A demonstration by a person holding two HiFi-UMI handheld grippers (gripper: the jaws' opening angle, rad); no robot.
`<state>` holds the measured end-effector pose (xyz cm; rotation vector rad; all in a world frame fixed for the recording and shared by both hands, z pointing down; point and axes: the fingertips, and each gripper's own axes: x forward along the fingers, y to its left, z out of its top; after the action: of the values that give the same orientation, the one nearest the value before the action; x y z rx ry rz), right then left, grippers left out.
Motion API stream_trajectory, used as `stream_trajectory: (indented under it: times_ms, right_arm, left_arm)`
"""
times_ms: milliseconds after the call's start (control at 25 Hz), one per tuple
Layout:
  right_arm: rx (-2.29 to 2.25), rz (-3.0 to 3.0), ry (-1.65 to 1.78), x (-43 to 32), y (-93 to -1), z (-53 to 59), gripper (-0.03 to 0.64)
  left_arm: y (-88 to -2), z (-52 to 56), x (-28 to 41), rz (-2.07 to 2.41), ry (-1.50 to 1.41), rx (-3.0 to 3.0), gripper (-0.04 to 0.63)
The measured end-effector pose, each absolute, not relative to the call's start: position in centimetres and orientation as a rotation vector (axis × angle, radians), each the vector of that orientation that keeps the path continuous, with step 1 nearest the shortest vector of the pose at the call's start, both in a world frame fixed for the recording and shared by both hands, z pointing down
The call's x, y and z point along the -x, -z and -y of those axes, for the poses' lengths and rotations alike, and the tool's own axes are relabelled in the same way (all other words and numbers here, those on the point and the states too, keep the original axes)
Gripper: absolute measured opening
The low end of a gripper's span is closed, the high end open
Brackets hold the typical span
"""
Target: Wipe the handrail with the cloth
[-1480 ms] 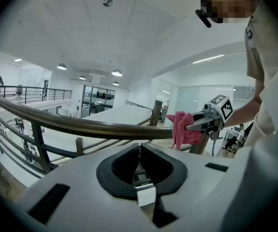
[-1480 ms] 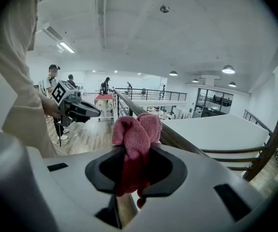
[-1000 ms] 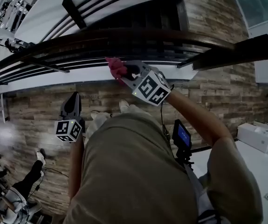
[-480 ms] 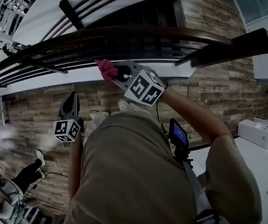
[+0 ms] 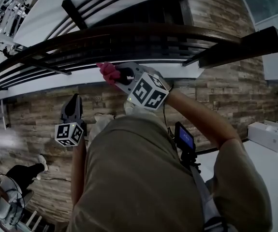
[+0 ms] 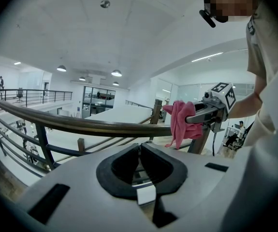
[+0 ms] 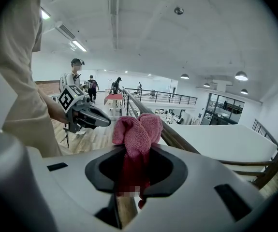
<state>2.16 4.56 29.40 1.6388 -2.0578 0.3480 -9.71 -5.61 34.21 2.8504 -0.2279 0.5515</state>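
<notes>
A dark wooden handrail (image 5: pixel 129 33) curves across the top of the head view. My right gripper (image 5: pixel 117 76) is shut on a pink cloth (image 5: pixel 106 71), which bunches out past its tips right beside the rail. In the right gripper view the cloth (image 7: pixel 139 129) fills the jaws, with the rail (image 7: pixel 177 139) running off just to its right; whether they touch is unclear. My left gripper (image 5: pixel 73 103) hangs lower left, away from the rail, its jaws together and empty. From the left gripper view (image 6: pixel 139 151) the rail (image 6: pixel 80 124), the cloth (image 6: pixel 180 122) and the right gripper (image 6: pixel 211 112) show ahead.
Dark metal bars and posts (image 5: pixel 76 11) run under the rail, with an open drop to a lower floor beyond. I stand on wood-plank flooring (image 5: pixel 226 95). White boxes (image 5: pixel 269 139) sit on a surface at the right. Several people stand far along the walkway (image 7: pixel 76 76).
My right gripper has slid left along the handrail with the pink cloth still in its jaws. The left gripper has stayed where it was.
</notes>
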Motion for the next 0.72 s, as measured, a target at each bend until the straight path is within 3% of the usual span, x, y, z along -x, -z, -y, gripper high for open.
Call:
stream_trajectory:
  times_ms: [720]
  right_arm:
    - [-1.723,2.144,-0.334,1.8,-29.6,-0.5,0.1]
  left_arm:
    - [-34.0,10.1,12.6,0.329,-0.52,-2.858,0.034]
